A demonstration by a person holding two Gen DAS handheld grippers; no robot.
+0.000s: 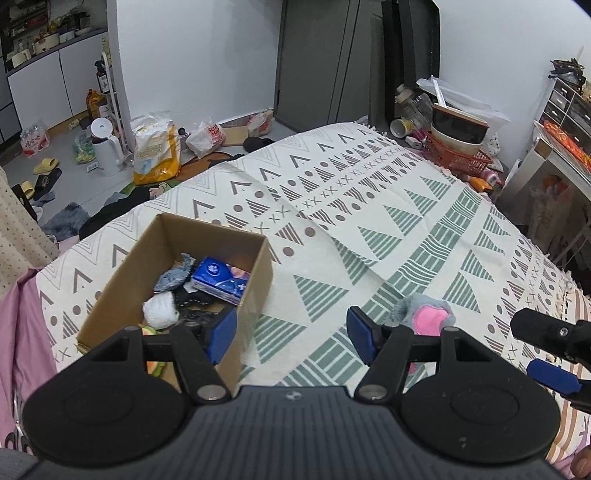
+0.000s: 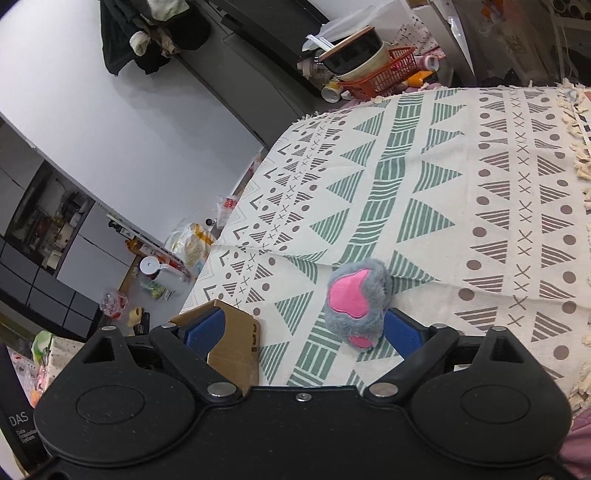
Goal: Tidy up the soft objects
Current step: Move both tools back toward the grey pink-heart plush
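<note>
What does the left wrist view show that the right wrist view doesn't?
Only the left wrist view looks into the cardboard box: a blue tissue pack, a grey sock and a white soft item. Only the right wrist view shows dark clothes hanging on the wall. Both show the grey-and-pink plush paw, the patterned cloth and the orange basket.

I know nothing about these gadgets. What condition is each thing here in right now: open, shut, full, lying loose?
Left gripper: fingers open, holding nothing.
Right gripper: fingers open, holding nothing, plush paw just ahead by its right finger.
Cardboard box: open, upright, partly filled.
Tissue pack: lying inside the box.
White soft item: inside the box.
Plush paw: loose on the cloth, outside the box, pink pad showing.
Patterned cloth: spread out, slightly creased.
</note>
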